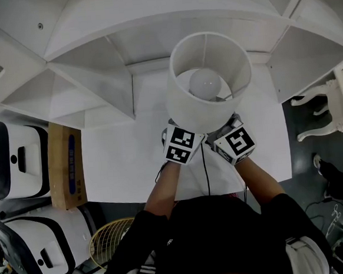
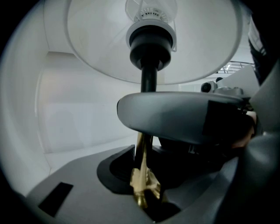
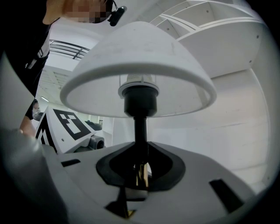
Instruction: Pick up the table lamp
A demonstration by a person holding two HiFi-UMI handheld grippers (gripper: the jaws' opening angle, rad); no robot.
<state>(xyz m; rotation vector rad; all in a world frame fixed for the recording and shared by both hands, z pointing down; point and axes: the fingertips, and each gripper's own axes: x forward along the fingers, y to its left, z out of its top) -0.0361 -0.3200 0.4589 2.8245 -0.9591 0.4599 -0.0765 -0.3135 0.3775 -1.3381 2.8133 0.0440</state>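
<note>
Head view: you held the lamp (image 1: 211,80).
Left gripper (image 2: 144,192) and right gripper (image 3: 139,175) each clamped its stem (image 3: 140,129).

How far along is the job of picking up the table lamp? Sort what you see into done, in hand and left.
Done: the left tool and right tool are each closed on the stem of the table lamp, under its shade. In hand: a two-handed grip. Left: lifting it clear of the table; the shade hides the base, so whether it is already off cannot be told.
</note>
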